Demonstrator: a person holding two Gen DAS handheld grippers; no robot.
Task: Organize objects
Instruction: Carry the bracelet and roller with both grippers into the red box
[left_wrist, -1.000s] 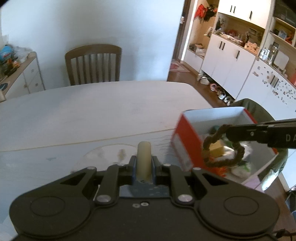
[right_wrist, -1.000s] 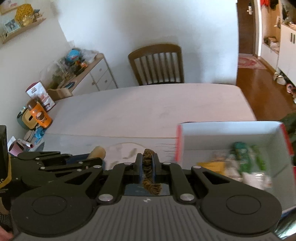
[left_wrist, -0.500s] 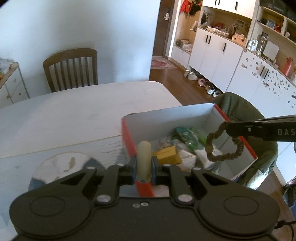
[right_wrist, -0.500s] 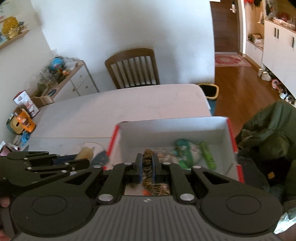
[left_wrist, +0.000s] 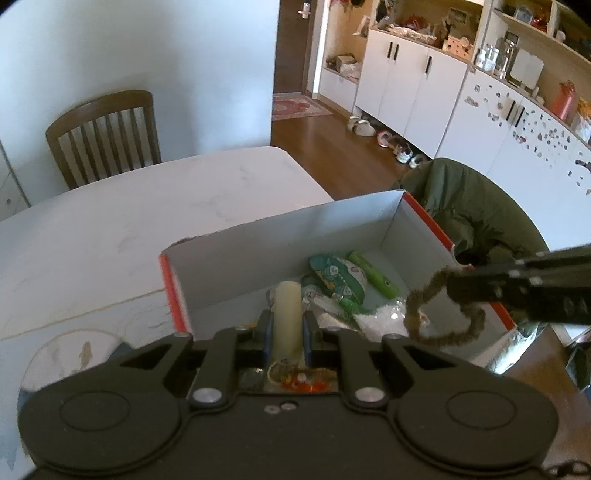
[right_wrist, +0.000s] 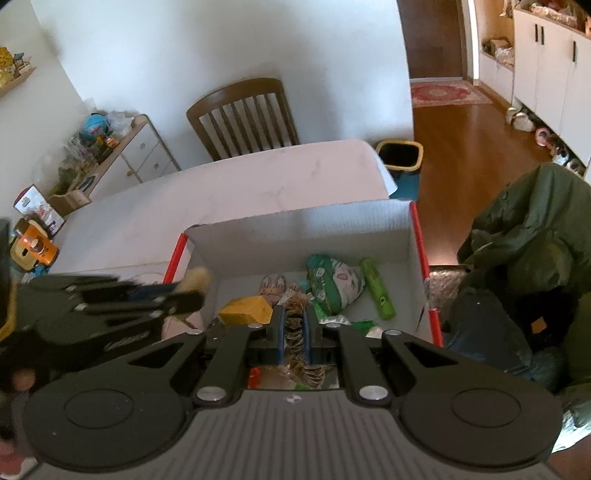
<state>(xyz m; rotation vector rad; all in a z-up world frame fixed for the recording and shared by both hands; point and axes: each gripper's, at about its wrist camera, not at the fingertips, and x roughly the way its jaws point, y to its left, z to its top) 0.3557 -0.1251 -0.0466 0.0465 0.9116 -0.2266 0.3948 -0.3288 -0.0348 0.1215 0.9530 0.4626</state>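
Over the open box (left_wrist: 280, 236), both claws hang with something clamped in them. The left claw (left_wrist: 287, 325) is closed tight around a pale cream stick (left_wrist: 286, 314), which stands upright between the two fingers and pokes out past their tips; in the right wrist view the same stick (right_wrist: 197, 276) shows as a blurred pale end at the near left corner of the box. The right claw (right_wrist: 294, 325) is clenched on a brown braided loop (right_wrist: 295, 325), pinched edge-on between its blue-lined fingers, with more of the braid bunched just behind them. From the left wrist view, that loop (left_wrist: 439, 314) dangles in a ragged ring from the tip of the right claw (left_wrist: 465, 291), above the right end of the box.

The box is white inside with red edges and sits at the near right corner of a white table (left_wrist: 147, 221). Lying on its floor are a green and white packet (right_wrist: 334, 282), a bright green tube (right_wrist: 376, 291) just beside it, a yellow block (right_wrist: 245, 310) and some clear wrapping. A wooden chair (right_wrist: 243, 114) stands at the far side of the table, and a dark green coat (right_wrist: 532, 236) is heaped to the right of the box.
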